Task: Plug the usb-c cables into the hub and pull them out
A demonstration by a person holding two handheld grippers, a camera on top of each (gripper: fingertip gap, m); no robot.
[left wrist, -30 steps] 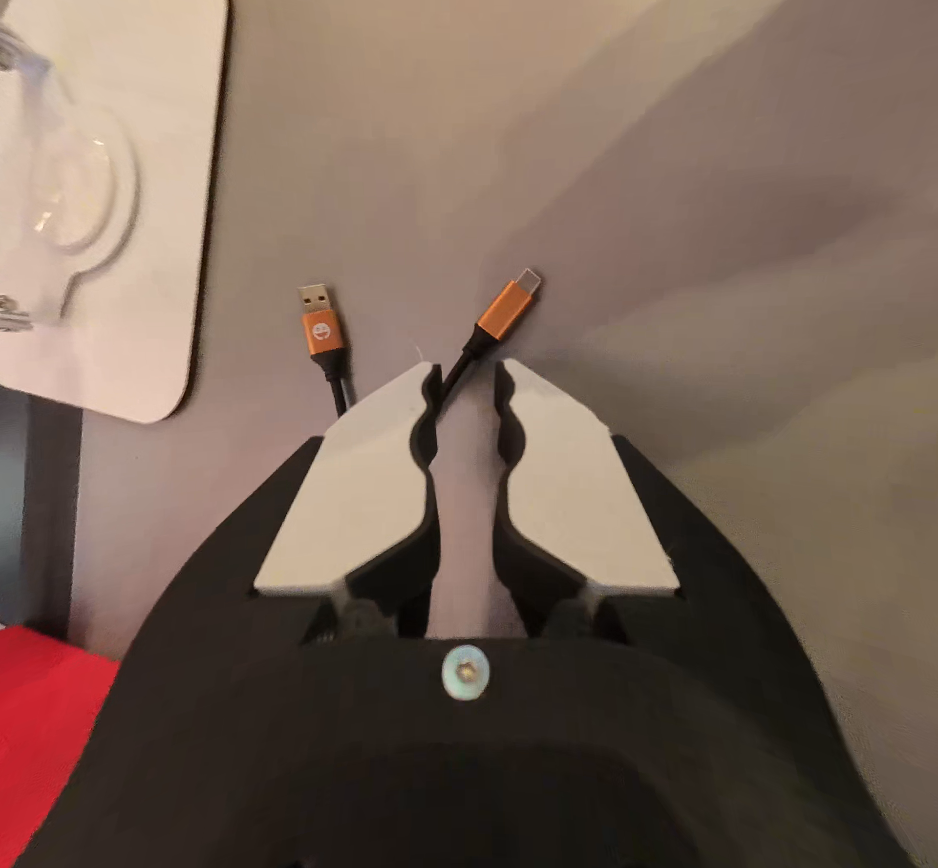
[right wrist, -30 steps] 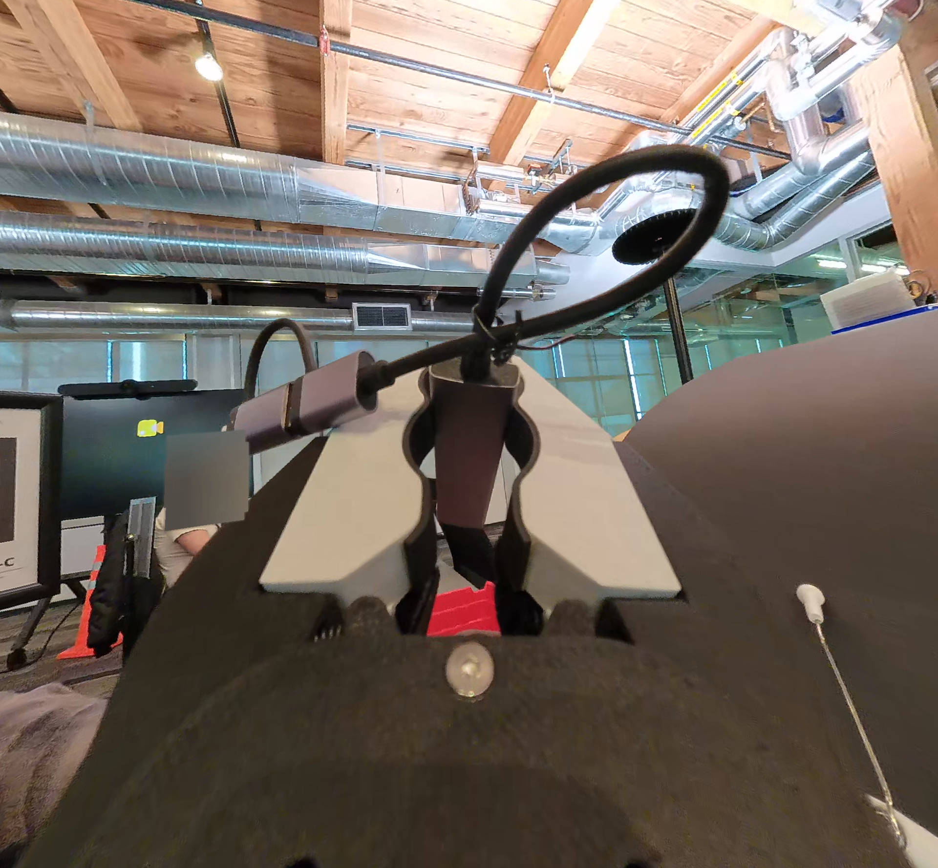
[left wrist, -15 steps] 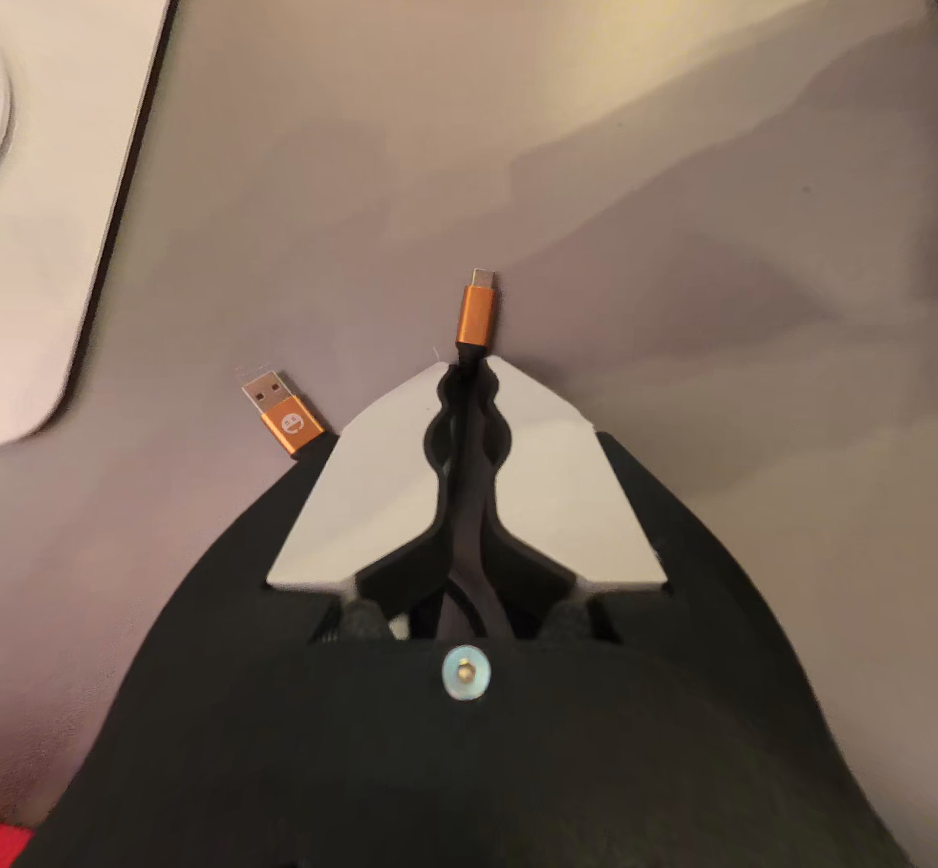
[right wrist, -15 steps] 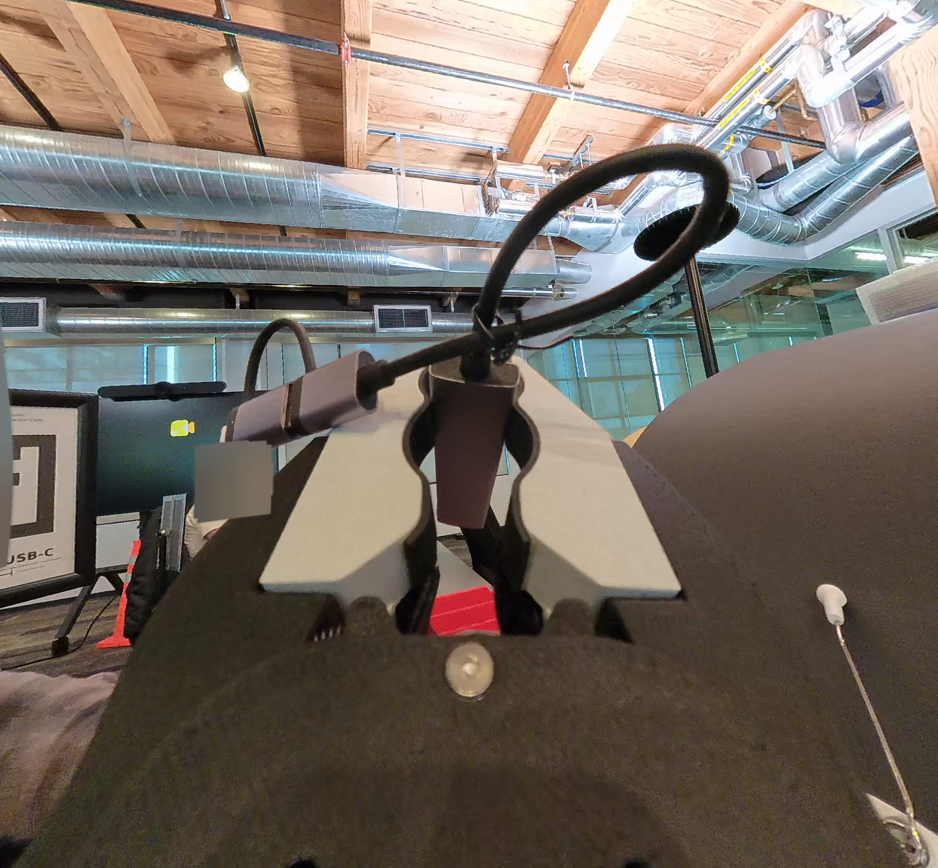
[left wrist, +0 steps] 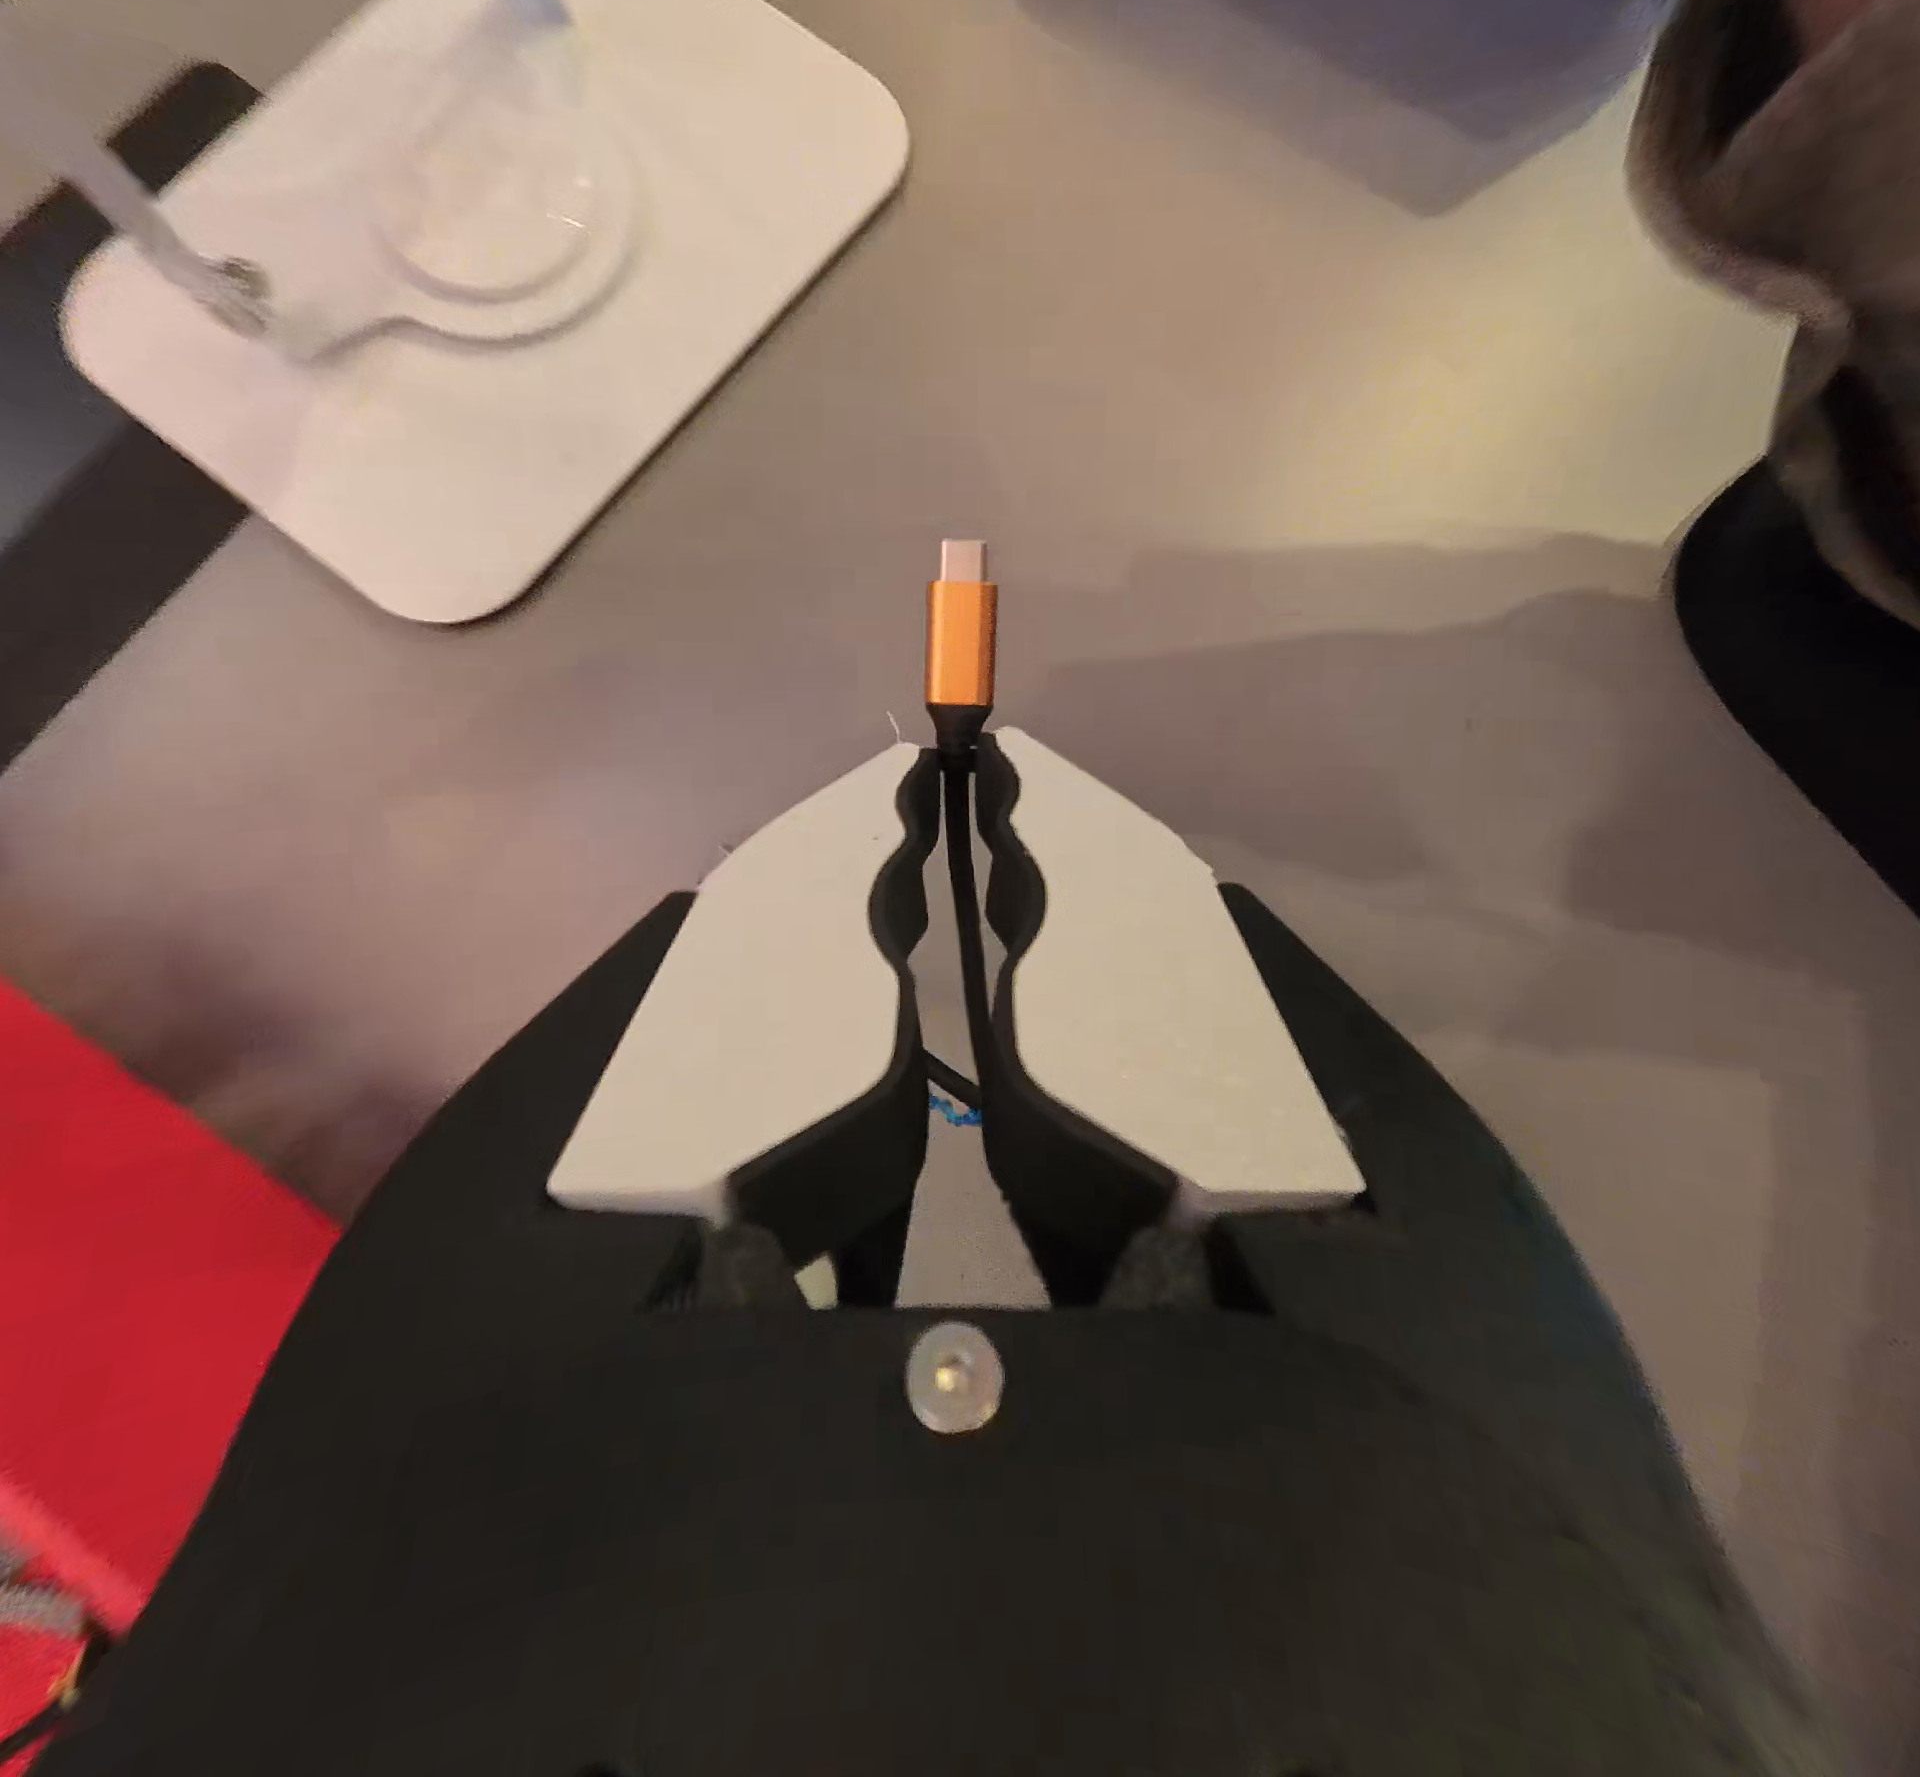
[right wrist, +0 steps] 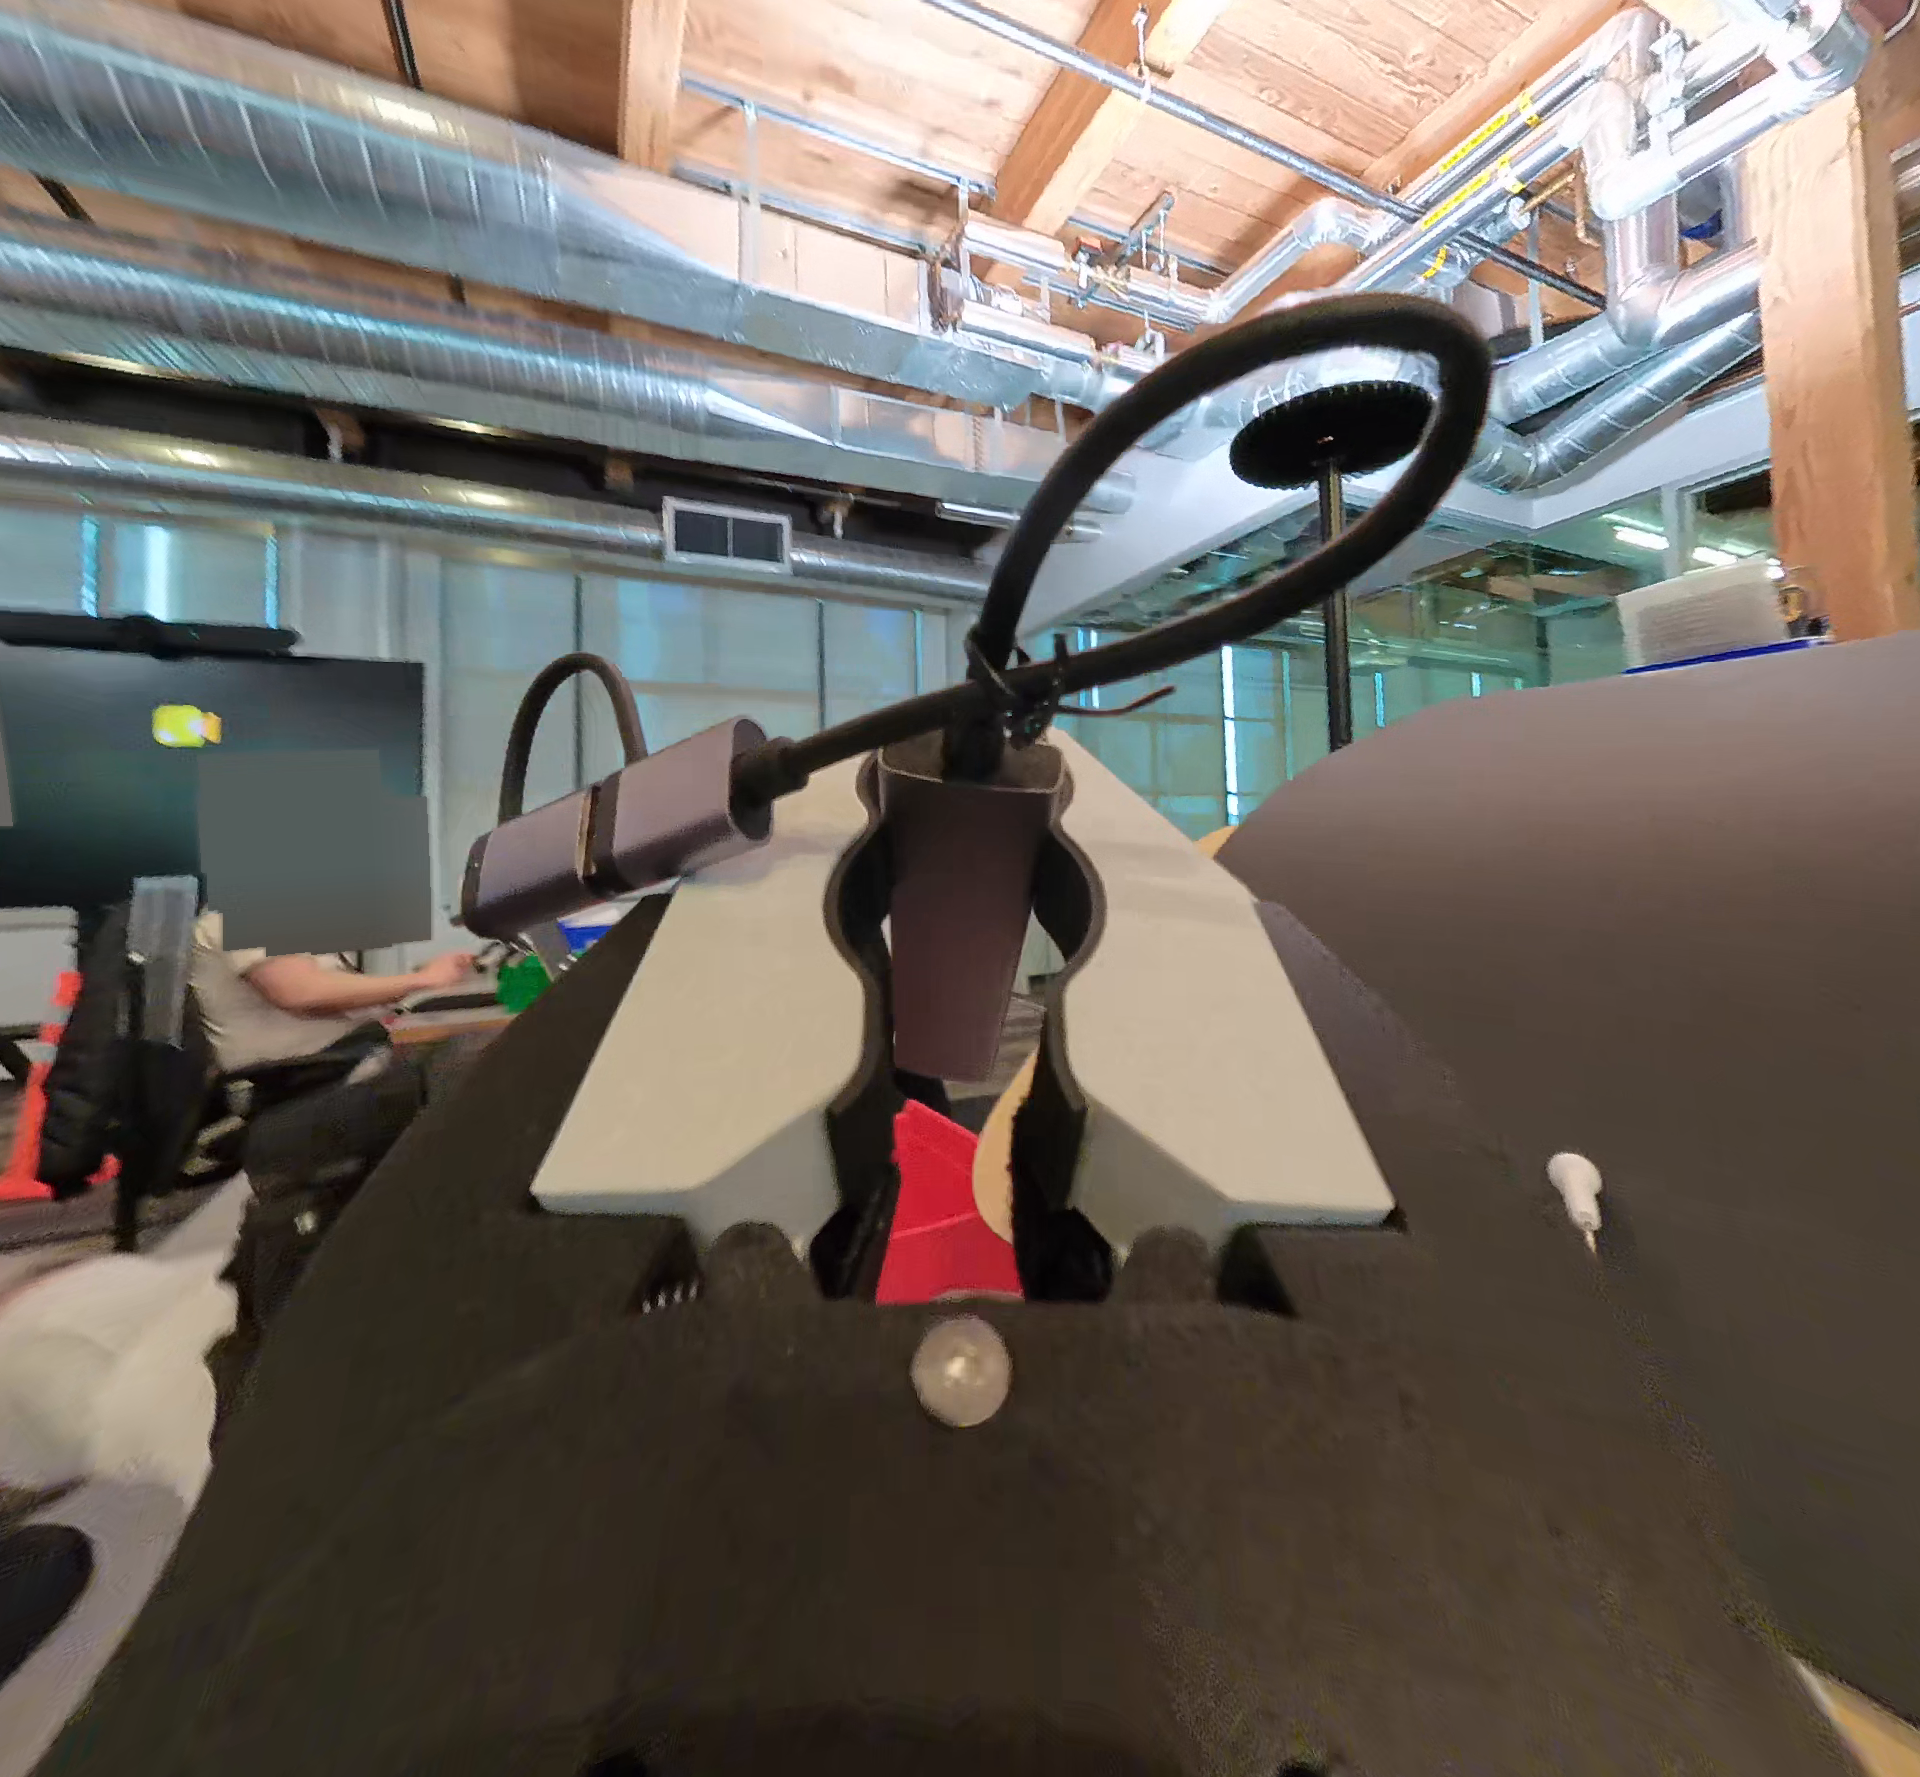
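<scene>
The left tool (left wrist: pixel 958 742) pinched the usb-c cable (left wrist: pixel 961 647), plug clear above the grey counter (left wrist: pixel 1299 501), a white stand base (left wrist: pixel 499 273) beyond. The right tool (right wrist: pixel 966 771) clamped the hub (right wrist: pixel 961 906), its own lead (right wrist: pixel 1226 522) looping overhead.

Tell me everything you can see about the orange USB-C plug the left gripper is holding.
The USB-C plug has a matte orange, metallic-looking sleeve with a short silver connector tip and a black strain relief running into a thin black cable. The left gripper is shut on that cable just behind the plug, so the plug itself sticks out untouched past the fingertips, straight along them, raised above the grey table. It is not plugged into anything.
</scene>
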